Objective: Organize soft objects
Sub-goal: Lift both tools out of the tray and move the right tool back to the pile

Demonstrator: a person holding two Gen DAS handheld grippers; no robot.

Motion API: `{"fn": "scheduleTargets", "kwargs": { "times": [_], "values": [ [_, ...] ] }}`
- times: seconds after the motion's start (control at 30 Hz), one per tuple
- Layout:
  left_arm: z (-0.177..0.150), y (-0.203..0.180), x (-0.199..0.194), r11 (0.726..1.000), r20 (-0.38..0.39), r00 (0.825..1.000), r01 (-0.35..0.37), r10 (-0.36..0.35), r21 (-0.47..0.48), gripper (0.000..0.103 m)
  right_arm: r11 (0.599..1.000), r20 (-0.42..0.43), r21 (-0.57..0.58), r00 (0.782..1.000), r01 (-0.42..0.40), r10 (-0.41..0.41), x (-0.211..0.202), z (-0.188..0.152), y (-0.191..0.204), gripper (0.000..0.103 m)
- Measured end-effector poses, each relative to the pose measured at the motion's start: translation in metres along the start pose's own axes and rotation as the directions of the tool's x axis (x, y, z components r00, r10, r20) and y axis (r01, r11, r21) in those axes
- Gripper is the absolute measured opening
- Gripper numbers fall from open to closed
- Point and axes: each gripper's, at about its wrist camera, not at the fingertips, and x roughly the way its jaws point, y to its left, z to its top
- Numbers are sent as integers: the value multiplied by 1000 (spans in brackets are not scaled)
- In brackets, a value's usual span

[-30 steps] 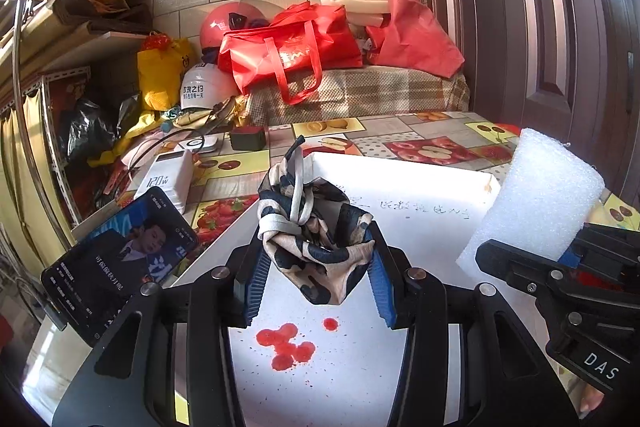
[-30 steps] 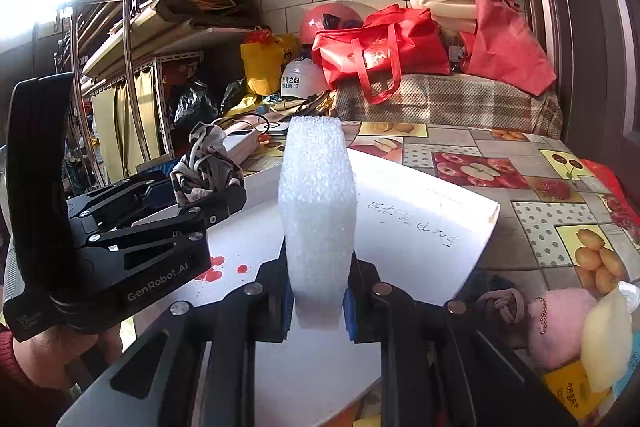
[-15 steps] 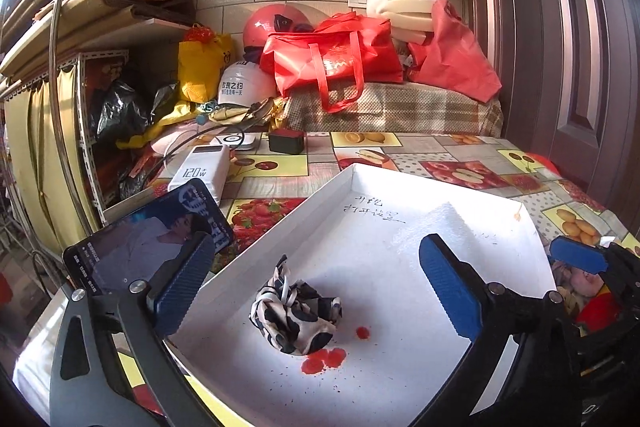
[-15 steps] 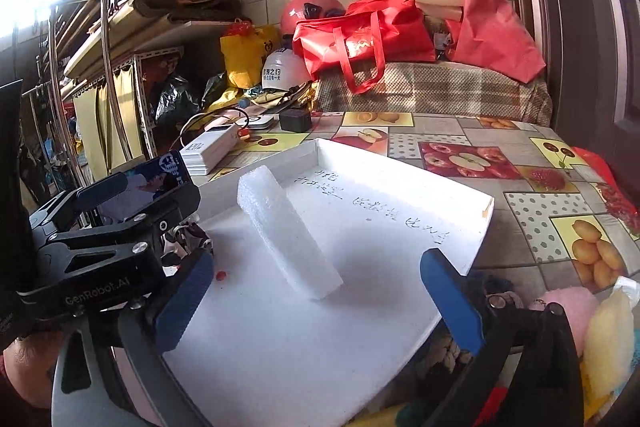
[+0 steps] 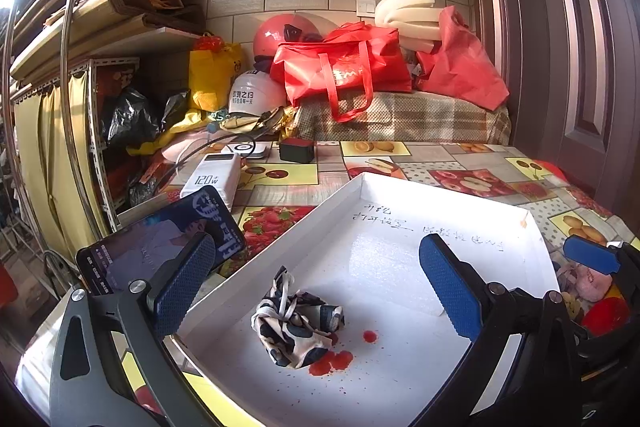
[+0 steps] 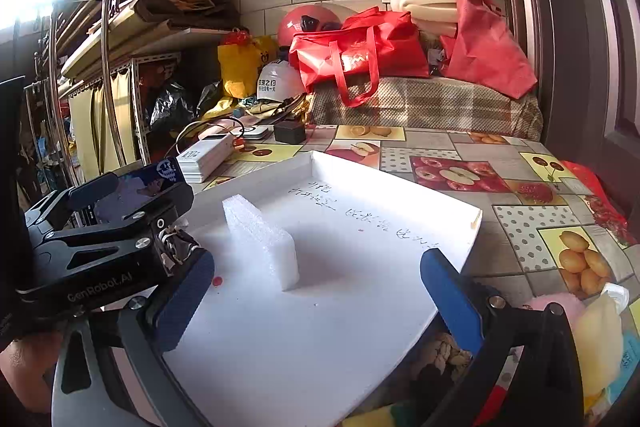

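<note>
A black, white and tan patterned cloth bundle (image 5: 296, 323) lies in the white tray (image 5: 280, 231) beside some red spots. My left gripper (image 5: 316, 279) stands open above it, with its blue pads wide apart and clear of the cloth. A white foam block (image 6: 264, 239) lies on its long side in the middle of the tray (image 6: 460, 247). My right gripper (image 6: 318, 291) is open in front of it and touches nothing. In the left wrist view the foam block (image 5: 392, 275) shows only faintly against the tray. In the right wrist view the cloth bundle (image 6: 180, 247) peeks out from behind the left tool.
A phone (image 5: 160, 251) leans at the tray's left edge, with a white power bank (image 5: 212, 179) behind it. A pink plush (image 6: 552, 311), a pale yellow soft piece (image 6: 600, 339) and a braided item (image 6: 440, 351) lie right of the tray. Red bags (image 5: 344, 67) and helmets crowd the back.
Both grippers have opened wide. The left let go of the cloth bundle and the right let go of the foam block. Both things now lie in the tray.
</note>
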Motion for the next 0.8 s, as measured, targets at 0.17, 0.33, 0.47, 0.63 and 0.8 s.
{"fn": "scheduleTargets", "kwargs": {
  "times": [0.17, 0.33, 0.47, 0.63, 0.8],
  "values": [
    [1, 0, -4, 1000, 12, 1000, -6, 6, -2, 103, 1000, 12, -4, 1000, -2, 2, -2, 0, 0, 103],
    [0, 1, -6, 1000, 19, 1000, -18, 18, -5, 103, 1000, 22, -5, 1000, -3, 3, -5, -1, 1, 103],
    [0, 0, -5, 1000, 20, 999, -27, 27, -2, 103, 1000, 66, -5, 998, -7, 7, -14, -2, 2, 103],
    [-1, 0, -6, 1000, 31, 999, -30, 30, 0, 103, 1000, 83, -19, 996, -12, 13, -21, -3, 5, 103],
    [-2, 0, -8, 999, 40, 998, -40, 40, 0, 103, 1000, 65, -17, 998, -21, 22, -24, -6, 3, 103]
  ]
}}
